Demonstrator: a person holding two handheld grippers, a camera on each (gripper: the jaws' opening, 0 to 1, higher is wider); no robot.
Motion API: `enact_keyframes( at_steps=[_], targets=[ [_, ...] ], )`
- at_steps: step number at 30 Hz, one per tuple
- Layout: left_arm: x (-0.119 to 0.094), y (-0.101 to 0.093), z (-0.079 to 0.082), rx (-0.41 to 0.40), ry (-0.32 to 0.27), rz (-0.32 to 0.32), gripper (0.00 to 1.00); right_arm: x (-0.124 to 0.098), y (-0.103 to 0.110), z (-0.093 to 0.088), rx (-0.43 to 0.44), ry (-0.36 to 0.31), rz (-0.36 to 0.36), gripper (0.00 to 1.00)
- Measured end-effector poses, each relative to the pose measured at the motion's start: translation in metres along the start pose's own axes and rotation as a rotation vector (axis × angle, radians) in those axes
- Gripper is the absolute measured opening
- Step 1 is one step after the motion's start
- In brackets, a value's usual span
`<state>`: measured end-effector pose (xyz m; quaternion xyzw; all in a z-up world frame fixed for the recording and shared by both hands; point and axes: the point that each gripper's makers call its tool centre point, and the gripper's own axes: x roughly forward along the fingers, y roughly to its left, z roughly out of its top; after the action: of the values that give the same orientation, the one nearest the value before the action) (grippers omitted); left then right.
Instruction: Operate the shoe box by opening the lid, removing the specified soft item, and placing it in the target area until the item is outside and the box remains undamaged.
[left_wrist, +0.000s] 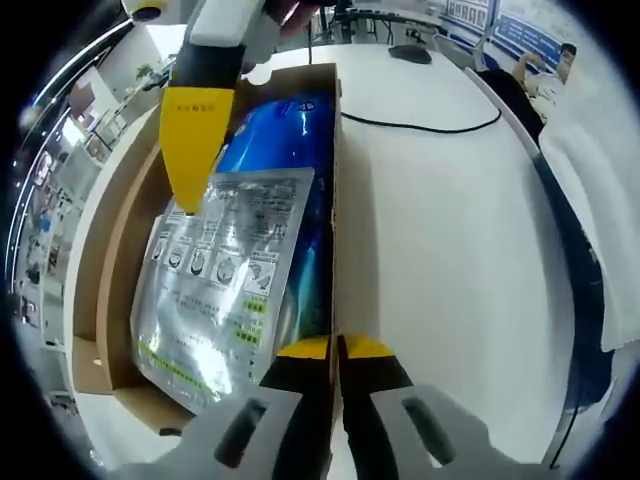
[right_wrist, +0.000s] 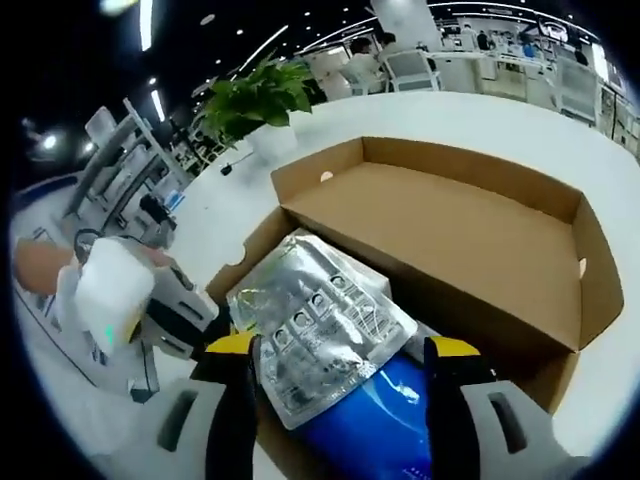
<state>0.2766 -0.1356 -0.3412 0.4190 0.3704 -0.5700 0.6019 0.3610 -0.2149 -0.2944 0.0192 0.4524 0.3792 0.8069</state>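
Note:
The brown cardboard shoe box (left_wrist: 118, 250) lies open on a white table (left_wrist: 440, 250), its lid (right_wrist: 450, 240) folded back flat. Inside, a silver printed pouch (left_wrist: 225, 290) rests on a glossy blue soft pack (left_wrist: 285, 130). My left gripper (left_wrist: 337, 348) is shut on the box's side wall at the near end; its white body (right_wrist: 165, 305), held by a hand, sits at the box's left corner. My right gripper (right_wrist: 343, 350) is open, its jaws straddling the silver pouch (right_wrist: 320, 330) and blue pack (right_wrist: 370, 420). One of its yellow fingers (left_wrist: 195, 140) touches the pouch's top edge.
A black cable (left_wrist: 420, 125) runs across the table beyond the box. A potted plant (right_wrist: 255, 105) stands at the table's far edge. A seated person (left_wrist: 545, 65) and office chairs (right_wrist: 410, 65) are further off. White cloth (left_wrist: 600, 200) lies at the right.

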Motion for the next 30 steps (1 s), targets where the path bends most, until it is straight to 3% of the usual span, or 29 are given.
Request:
enact_keyframes(
  at_steps=[4, 7, 18, 26, 30],
  targets=[
    [-0.001, 0.0, 0.0, 0.001, -0.001, -0.004, 0.01, 0.006, -0.002, -0.003, 0.019, 0.009, 0.003, 0.63],
    [0.0, 0.0, 0.0, 0.002, -0.003, -0.004, 0.01, 0.008, 0.001, 0.0, 0.044, -0.025, 0.016, 0.58],
    [0.0, -0.001, 0.0, 0.004, 0.001, -0.003, 0.01, 0.004, 0.001, 0.0, 0.075, -0.054, 0.03, 0.49],
    [0.0, -0.001, 0.0, 0.003, 0.002, 0.002, 0.01, -0.004, 0.008, 0.012, 0.125, -0.12, 0.074, 0.4],
    [0.0, 0.0, 0.0, 0.004, 0.002, 0.003, 0.01, -0.01, 0.016, 0.022, 0.192, -0.175, 0.136, 0.4]
  ],
)
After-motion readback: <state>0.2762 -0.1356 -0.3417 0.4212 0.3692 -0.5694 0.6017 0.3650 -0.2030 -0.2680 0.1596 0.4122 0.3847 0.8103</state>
